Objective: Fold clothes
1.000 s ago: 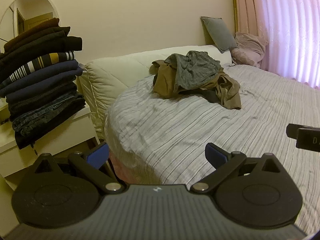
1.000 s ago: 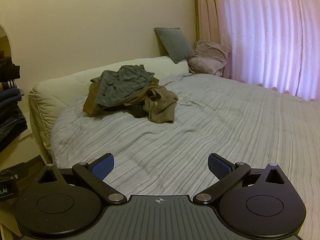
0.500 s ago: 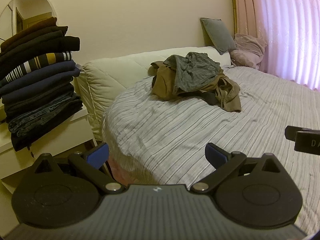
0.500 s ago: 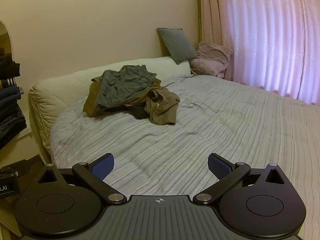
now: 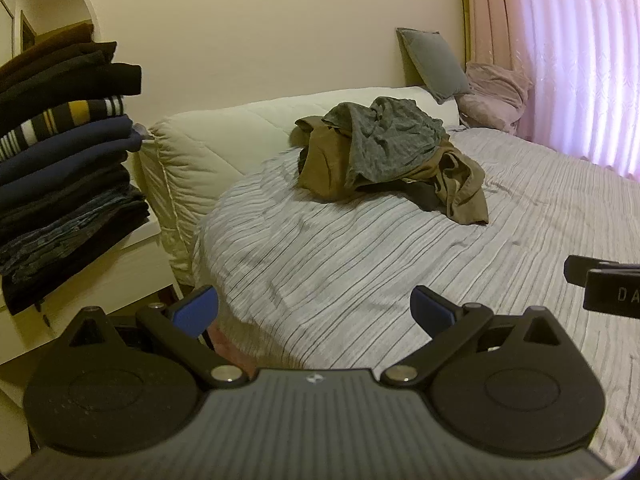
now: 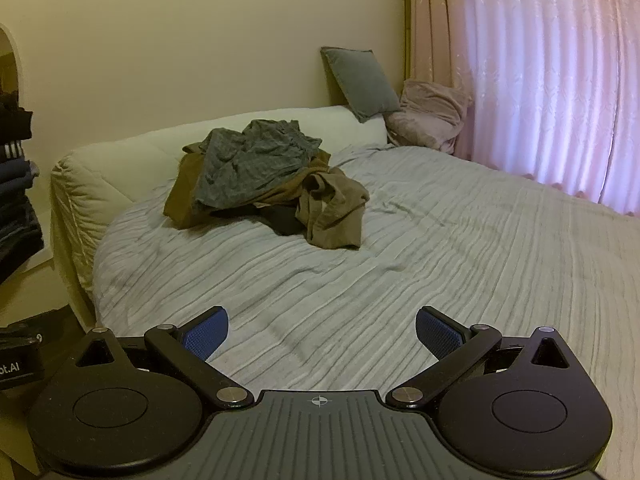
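Note:
A heap of unfolded clothes (image 5: 384, 160) lies on the striped bed (image 5: 360, 264): a grey garment on top of olive-brown ones and a dark one. The heap also shows in the right wrist view (image 6: 260, 176). My left gripper (image 5: 316, 310) is open and empty, above the bed's near corner, well short of the heap. My right gripper (image 6: 322, 330) is open and empty above the bed's near part. A tall stack of folded dark clothes (image 5: 60, 160) stands on a white dresser at the left.
A cream folded duvet (image 5: 208, 148) lies behind the heap. A grey pillow (image 5: 434, 62) and a pink pillow (image 5: 496, 94) lean by the wall. Pink curtains (image 6: 540, 80) hang on the right. An arched mirror (image 5: 44, 12) stands behind the stack.
Both grippers have drifted a little to the right and forward towards the bed. The stack has slid left in view. Both stay open and empty.

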Action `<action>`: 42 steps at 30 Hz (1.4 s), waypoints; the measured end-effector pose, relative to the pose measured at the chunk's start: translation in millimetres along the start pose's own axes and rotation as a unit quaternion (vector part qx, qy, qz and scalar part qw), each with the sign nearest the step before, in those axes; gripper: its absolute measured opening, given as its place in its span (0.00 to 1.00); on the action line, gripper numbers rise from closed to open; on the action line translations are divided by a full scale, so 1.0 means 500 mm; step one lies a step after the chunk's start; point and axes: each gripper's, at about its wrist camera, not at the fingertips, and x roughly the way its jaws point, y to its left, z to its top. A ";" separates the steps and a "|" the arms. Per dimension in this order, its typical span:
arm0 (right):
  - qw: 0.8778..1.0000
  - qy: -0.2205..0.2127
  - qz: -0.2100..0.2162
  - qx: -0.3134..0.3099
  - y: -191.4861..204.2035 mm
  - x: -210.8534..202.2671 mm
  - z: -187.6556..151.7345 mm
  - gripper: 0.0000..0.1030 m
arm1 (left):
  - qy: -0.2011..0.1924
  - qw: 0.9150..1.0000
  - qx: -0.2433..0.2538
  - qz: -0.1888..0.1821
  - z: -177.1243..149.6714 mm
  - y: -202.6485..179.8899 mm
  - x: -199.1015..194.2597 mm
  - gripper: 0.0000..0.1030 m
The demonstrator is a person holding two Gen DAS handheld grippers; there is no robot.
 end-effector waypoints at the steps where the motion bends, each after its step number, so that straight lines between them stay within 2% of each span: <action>1: 1.000 0.000 0.000 0.000 0.001 0.009 0.003 1.00 | 0.001 1.000 0.001 -0.001 0.003 0.000 0.010 0.98; 8: 0.999 -0.022 0.020 0.015 -0.006 0.079 0.027 1.00 | 0.014 1.000 0.005 -0.005 0.021 -0.008 0.103 0.99; 15: 0.999 -0.033 0.032 0.019 -0.035 0.204 0.035 1.00 | 0.040 0.999 0.021 0.005 0.030 -0.069 0.264 0.99; 19: 0.998 -0.008 0.050 0.037 -0.076 0.322 0.025 1.00 | 0.060 0.998 0.019 0.005 0.041 -0.111 0.356 0.99; 23: 0.996 0.015 0.064 0.056 -0.119 0.416 0.038 0.99 | 0.071 0.997 0.018 0.010 0.071 -0.138 0.395 0.98; 27: 0.996 0.020 0.067 0.053 -0.140 0.438 0.093 0.99 | 0.088 0.996 0.004 0.015 0.136 -0.144 0.403 0.98; 38: 0.991 0.053 0.089 0.079 -0.159 0.430 0.344 0.99 | 0.095 0.995 -0.011 0.011 0.368 -0.129 0.390 0.95; 42: 0.993 0.050 0.081 0.076 -0.148 0.430 0.429 0.99 | 0.101 0.995 -0.011 0.003 0.444 -0.115 0.411 0.93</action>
